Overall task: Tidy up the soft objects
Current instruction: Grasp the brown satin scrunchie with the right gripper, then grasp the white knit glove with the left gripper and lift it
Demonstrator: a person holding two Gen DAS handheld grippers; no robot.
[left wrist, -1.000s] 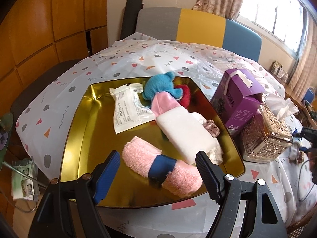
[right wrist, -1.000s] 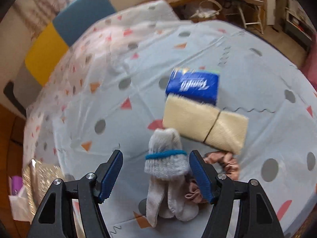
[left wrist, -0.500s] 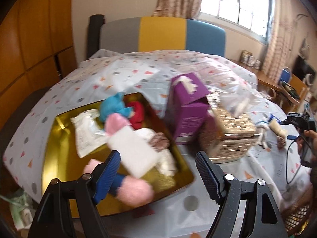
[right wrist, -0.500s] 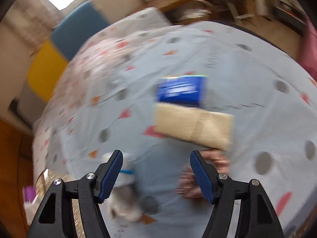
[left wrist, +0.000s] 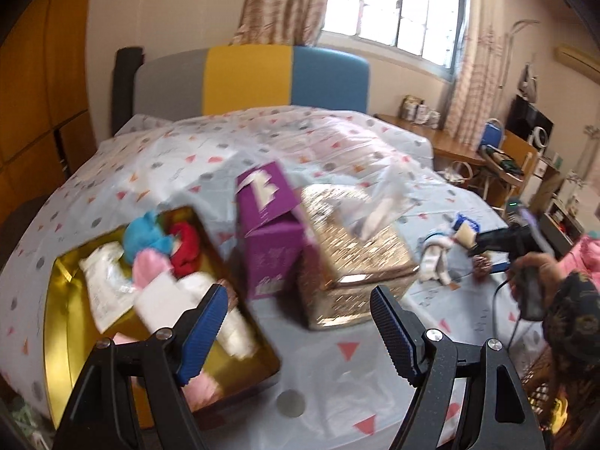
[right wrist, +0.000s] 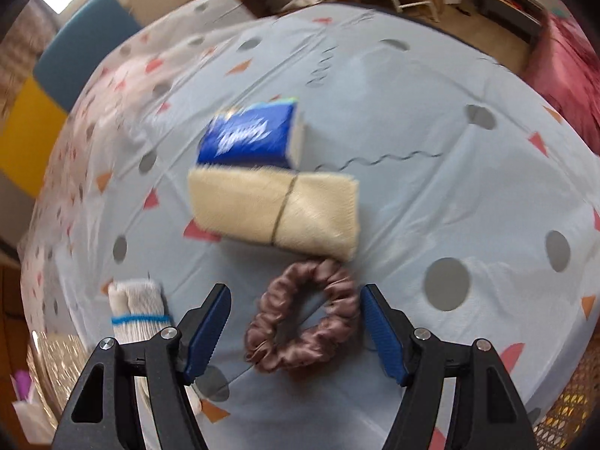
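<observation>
A gold tray [left wrist: 56, 322] at the left holds several soft things: a blue plush [left wrist: 144, 234], a red one [left wrist: 185, 247], a pink towel, a white folded cloth [left wrist: 165, 300] and a plastic packet [left wrist: 107, 290]. My left gripper [left wrist: 298, 332] hangs open above the tray's right edge, nothing between its fingers. My right gripper [right wrist: 294, 332] is open just above a brown scrunchie [right wrist: 303, 322], its pads to either side and apart from it. A cream folded towel [right wrist: 273, 212], a blue tissue pack [right wrist: 249, 137] and white socks [right wrist: 138, 309] lie around it.
A purple tissue box [left wrist: 272, 232] and a glittery gold box [left wrist: 352, 251] stand right of the tray. The tablecloth [right wrist: 431, 187] is dotted and patterned. A person's hand [left wrist: 536, 273] holds the other gripper at the right. A colour-block chair [left wrist: 255, 75] stands behind the table.
My left gripper rose and swung right, from over the pink towel in the tray toward the boxes. My right gripper moved right from over the socks to over the scrunchie. Both stayed open.
</observation>
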